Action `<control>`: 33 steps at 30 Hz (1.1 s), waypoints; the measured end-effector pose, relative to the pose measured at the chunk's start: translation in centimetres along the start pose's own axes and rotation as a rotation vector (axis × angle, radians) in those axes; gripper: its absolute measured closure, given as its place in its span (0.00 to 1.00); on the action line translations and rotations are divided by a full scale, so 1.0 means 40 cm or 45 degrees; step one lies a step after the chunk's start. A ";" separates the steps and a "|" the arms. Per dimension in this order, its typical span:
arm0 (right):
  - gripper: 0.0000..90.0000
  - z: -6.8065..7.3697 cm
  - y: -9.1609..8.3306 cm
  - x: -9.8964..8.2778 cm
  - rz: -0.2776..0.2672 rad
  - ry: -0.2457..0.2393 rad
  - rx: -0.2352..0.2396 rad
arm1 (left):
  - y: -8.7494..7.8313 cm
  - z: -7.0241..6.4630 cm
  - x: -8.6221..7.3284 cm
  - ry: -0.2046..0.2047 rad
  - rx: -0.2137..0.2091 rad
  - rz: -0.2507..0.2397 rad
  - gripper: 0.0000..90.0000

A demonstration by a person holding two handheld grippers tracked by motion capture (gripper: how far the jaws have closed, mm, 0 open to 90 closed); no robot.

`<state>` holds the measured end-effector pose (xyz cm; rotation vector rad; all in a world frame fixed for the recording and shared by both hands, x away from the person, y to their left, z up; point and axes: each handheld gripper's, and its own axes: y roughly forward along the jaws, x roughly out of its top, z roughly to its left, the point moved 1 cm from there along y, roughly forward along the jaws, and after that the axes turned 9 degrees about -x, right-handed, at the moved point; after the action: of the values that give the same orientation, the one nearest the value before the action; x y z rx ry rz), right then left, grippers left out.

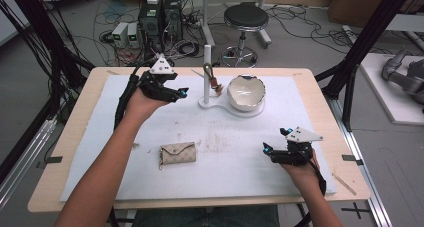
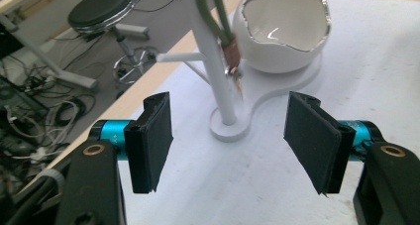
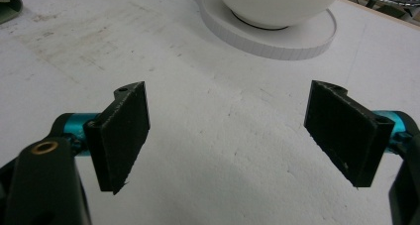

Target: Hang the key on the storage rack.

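While my left gripper [image 1: 181,93] hangs with jaws spread and empty just short of the white stand [image 1: 207,72], where a keychain [image 1: 214,81] dangles beside the white bowl [image 1: 246,92], my right gripper [image 1: 268,149] rests wide open near the mat's [image 1: 150,132] front right.

A small brown-and-green trinket [image 2: 229,46], perhaps a keychain, hangs from the white stand [image 2: 214,61] beside the bowl.

White stand [image 1: 207,72]; white bowl [image 1: 246,93], silver-rimmed; beige patterned pouch [image 1: 177,153]; white mat [image 1: 235,152]; black jaws.
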<state>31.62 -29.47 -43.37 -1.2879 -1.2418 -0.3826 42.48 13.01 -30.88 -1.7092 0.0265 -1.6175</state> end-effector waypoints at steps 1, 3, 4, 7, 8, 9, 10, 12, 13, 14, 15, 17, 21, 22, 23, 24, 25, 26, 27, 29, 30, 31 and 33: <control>0.20 0.000 0.000 0.000 0.002 -0.001 0.000 | -0.003 -0.003 -0.008 -0.011 -0.017 -0.009 0.38; 0.20 0.000 0.001 0.000 0.001 -0.001 0.000 | -0.008 -0.010 -0.021 -0.008 -0.037 0.006 0.37; 0.20 0.001 0.001 0.000 0.003 -0.001 0.003 | -0.011 -0.015 -0.030 -0.004 -0.055 0.011 0.36; 0.20 0.000 0.002 -0.001 0.003 -0.001 0.004 | -0.022 -0.028 -0.050 0.002 -0.078 0.021 0.35; 0.20 0.000 0.002 -0.001 0.003 -0.001 0.004 | -0.027 -0.032 -0.057 -0.003 -0.082 0.019 0.35; 0.20 0.000 0.004 0.001 0.002 0.001 0.006 | -0.031 -0.036 -0.064 -0.006 -0.084 0.020 0.35; 0.20 0.000 0.004 0.001 0.002 0.001 0.006 | -0.035 -0.040 -0.071 -0.006 -0.087 0.025 0.35; 0.20 0.001 0.006 0.003 0.001 -0.001 0.006 | -0.043 -0.050 -0.087 -0.013 -0.090 0.015 0.34; 0.20 0.001 0.007 0.004 -0.001 -0.005 0.008 | -0.048 -0.054 -0.096 -0.016 -0.095 0.009 0.34; 0.20 0.003 0.008 0.005 -0.002 -0.003 0.012 | -0.052 -0.058 -0.104 -0.023 -0.098 0.000 0.34; 0.20 0.003 0.011 0.007 -0.003 -0.006 0.014 | -0.056 -0.061 -0.110 -0.026 -0.100 -0.002 0.34; 0.20 0.004 0.014 0.008 0.000 -0.006 0.016 | -0.063 -0.067 -0.128 -0.040 -0.109 -0.022 0.33; 0.20 0.003 0.020 0.007 0.005 -0.008 0.015 | -0.080 -0.077 -0.168 -0.072 -0.111 -0.053 0.32; 0.20 0.001 0.019 0.007 0.005 -0.008 0.017 | -0.085 -0.080 -0.177 -0.084 -0.112 -0.070 0.32; 0.20 -0.001 0.019 0.005 0.012 -0.005 0.012 | -0.089 -0.081 -0.187 -0.085 -0.113 -0.078 0.31; 0.20 -0.002 0.020 0.005 0.007 -0.001 0.010 | -0.093 -0.084 -0.197 -0.096 -0.109 -0.082 0.31; 0.20 -0.002 0.020 0.005 0.007 -0.001 0.010 | -0.095 -0.085 -0.207 -0.104 -0.106 -0.089 0.31; 0.20 -0.003 0.019 0.005 0.006 0.001 0.009 | -0.098 -0.086 -0.217 -0.114 -0.105 -0.095 0.30; 0.20 -0.004 0.019 0.004 0.006 0.004 0.007 | -0.099 -0.086 -0.224 -0.119 -0.100 -0.093 0.30; 0.20 -0.005 0.019 0.005 0.006 0.005 0.008 | -0.101 -0.084 -0.241 -0.133 -0.083 -0.071 0.29; 0.20 -0.005 0.020 0.005 0.005 0.007 0.007 | -0.104 -0.082 -0.247 -0.139 -0.091 -0.069 0.28; 0.20 -0.004 0.019 0.005 0.005 0.008 0.002 | -0.108 -0.082 -0.252 -0.145 -0.091 -0.072 0.26; 0.20 -0.004 0.020 0.006 0.003 0.005 0.001 | -0.116 -0.081 -0.263 -0.151 -0.091 -0.083 0.25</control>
<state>32.41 -29.26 -43.54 -1.2873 -1.2371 -0.3831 35.48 19.93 -37.61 -1.8756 -0.0306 -1.5762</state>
